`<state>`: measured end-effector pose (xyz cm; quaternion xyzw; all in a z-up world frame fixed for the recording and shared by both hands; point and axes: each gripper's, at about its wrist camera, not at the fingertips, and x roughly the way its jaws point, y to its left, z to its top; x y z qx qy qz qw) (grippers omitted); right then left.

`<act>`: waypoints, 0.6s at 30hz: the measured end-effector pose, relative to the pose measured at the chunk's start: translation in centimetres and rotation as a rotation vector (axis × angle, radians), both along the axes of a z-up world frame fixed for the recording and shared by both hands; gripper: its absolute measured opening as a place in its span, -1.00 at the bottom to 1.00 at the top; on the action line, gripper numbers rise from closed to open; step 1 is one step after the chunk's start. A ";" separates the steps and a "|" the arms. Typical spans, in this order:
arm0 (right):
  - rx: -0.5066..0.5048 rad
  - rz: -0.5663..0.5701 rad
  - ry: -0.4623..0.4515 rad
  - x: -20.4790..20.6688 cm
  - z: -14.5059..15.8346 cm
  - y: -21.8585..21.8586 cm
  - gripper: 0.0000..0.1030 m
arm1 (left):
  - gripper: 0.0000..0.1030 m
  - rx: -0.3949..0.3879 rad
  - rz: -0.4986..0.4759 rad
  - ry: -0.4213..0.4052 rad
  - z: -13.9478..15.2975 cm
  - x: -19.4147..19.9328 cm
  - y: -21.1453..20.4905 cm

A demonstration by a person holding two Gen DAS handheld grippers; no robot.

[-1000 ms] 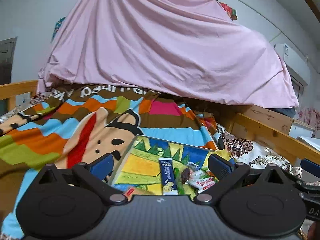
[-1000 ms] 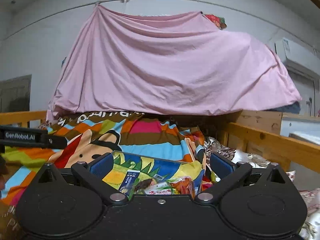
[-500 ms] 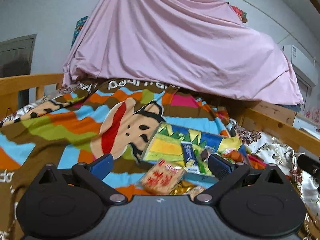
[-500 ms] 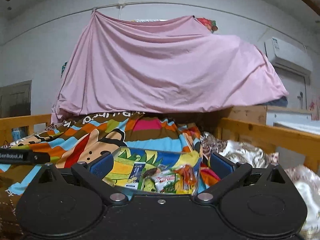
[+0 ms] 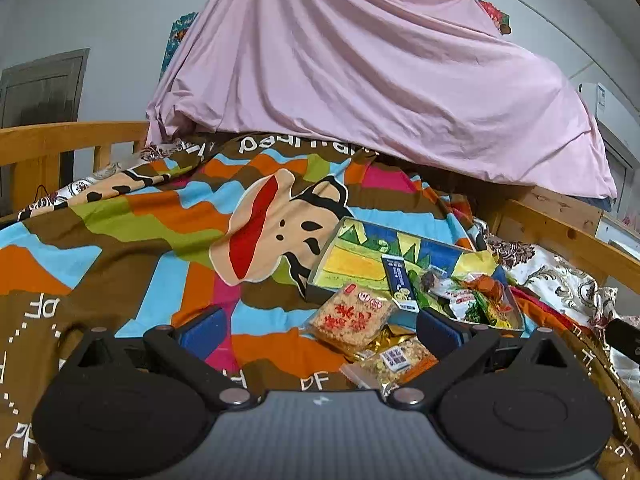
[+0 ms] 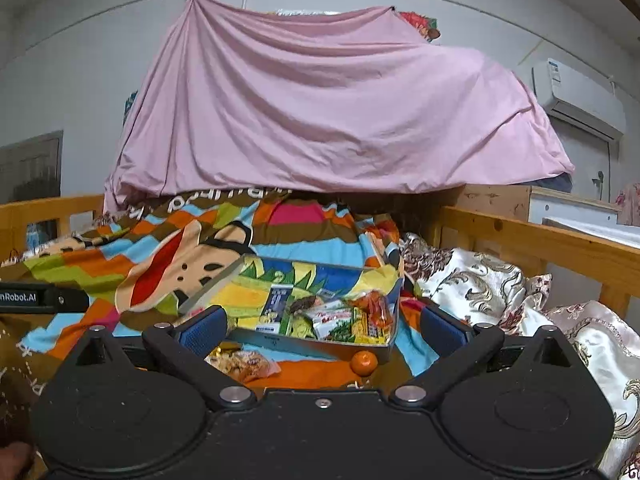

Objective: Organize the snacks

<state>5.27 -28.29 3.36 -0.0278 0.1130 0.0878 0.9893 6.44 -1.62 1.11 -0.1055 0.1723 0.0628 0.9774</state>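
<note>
A shallow colourful tray (image 5: 352, 258) lies on the bed blanket and holds several snacks: a blue packet (image 5: 398, 280), green-and-white packets (image 5: 468, 300) and an orange wrapper (image 5: 486, 284). It also shows in the right wrist view (image 6: 256, 280). In front of the tray lie a crispy-rice packet (image 5: 352, 320), a gold wrapper (image 5: 394, 338) and a clear nut packet (image 5: 394, 362). A small orange (image 6: 363, 362) sits against the tray's front wall, next to a snack packet (image 6: 244, 362). My left gripper (image 5: 320, 330) is open and empty above the loose packets. My right gripper (image 6: 320, 326) is open and empty before the tray.
A striped cartoon blanket (image 5: 160, 232) covers the bed. Wooden rails (image 6: 540, 240) run along both sides. A pink sheet (image 5: 360, 80) hangs behind. Floral cushions (image 6: 480, 280) lie at the right. The left gripper's body (image 6: 40, 298) shows at the right view's left edge.
Both grippers have pulled back and risen. The loose packets in front of the tray and the small orange have come into view. Both stay open.
</note>
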 end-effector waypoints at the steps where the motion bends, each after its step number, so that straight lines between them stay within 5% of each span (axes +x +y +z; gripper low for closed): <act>1: -0.003 0.003 0.006 0.1 -0.1 0.1 0.99 | 0.99 0.002 -0.001 0.004 -0.1 0.0 0.0; 18: -0.031 0.031 0.096 1.7 -1.5 1.1 0.99 | 0.99 0.027 0.030 0.091 -1.4 0.9 -0.3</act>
